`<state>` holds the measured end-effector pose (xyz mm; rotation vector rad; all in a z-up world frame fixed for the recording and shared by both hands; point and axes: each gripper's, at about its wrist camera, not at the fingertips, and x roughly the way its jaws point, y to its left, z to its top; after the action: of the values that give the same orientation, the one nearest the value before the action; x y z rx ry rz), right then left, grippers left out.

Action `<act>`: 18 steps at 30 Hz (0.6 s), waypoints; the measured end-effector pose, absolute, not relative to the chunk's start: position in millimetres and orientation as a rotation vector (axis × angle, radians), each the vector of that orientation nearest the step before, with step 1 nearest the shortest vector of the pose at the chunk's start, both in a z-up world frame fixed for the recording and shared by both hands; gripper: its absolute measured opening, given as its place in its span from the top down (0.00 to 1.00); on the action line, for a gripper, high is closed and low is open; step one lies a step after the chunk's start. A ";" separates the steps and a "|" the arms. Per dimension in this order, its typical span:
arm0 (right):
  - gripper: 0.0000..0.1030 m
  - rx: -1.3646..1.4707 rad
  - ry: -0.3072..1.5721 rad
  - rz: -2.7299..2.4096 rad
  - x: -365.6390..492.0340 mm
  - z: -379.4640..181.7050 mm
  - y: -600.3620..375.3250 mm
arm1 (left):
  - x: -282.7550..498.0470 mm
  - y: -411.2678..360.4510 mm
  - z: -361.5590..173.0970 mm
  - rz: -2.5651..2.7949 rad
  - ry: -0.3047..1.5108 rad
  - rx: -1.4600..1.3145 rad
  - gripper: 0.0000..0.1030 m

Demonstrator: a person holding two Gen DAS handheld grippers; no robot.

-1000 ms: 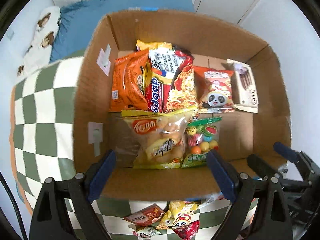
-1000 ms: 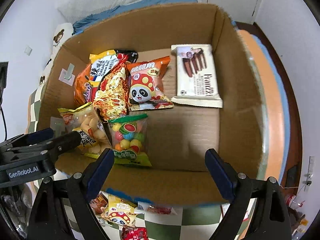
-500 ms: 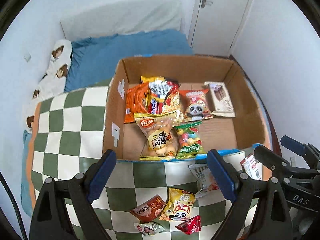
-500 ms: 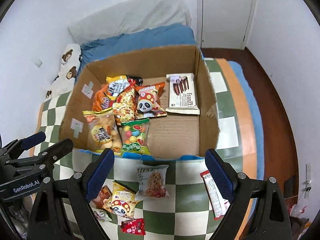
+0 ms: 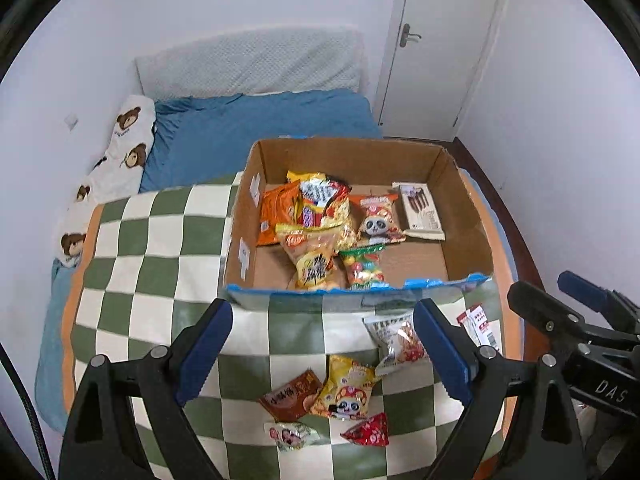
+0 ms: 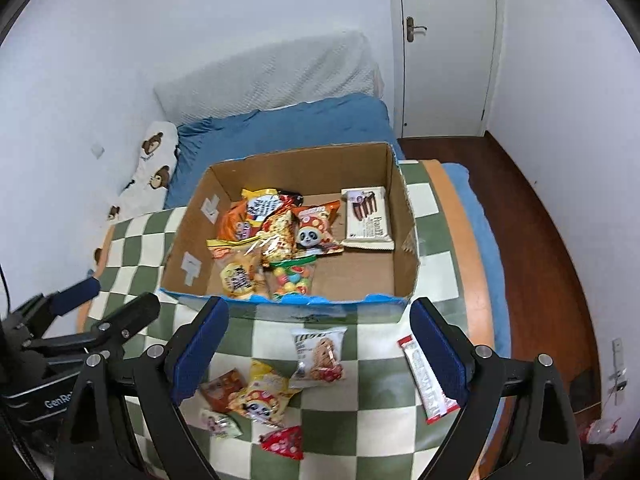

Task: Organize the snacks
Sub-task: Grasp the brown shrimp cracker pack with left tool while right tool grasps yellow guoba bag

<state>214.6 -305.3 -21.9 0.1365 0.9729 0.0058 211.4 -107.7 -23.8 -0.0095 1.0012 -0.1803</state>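
So both grippers pulled up and back from the cardboard box (image 5: 466,216), left gripper (image 5: 324,354) and right gripper (image 6: 318,348) with jaws released, grasping nothing. Loose snack packets (image 6: 262,396) still lay on the bed's checkered blanket (image 5: 160,248), near its front edge, so there's more to fetch.

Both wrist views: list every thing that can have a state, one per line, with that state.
Left gripper: open, empty.
Right gripper: open, empty.
Cardboard box: open-topped, partly filled with snack packs.
Wafer pack: lying flat in the box.
Cookie packet: lying on the checkered blanket, outside the box.
Red-and-white bar: on the blanket, outside the box.
Door: closed.
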 end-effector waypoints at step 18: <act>0.09 0.602 1.567 0.100 211.3 -266.4 -268.3 | 176.9 -38.6 -208.7 0.054 1.405 0.092 0.10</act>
<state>211.3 -268.3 -266.4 0.6024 1.5667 0.1000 176.9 -38.6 -208.7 0.0918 1.4047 0.0544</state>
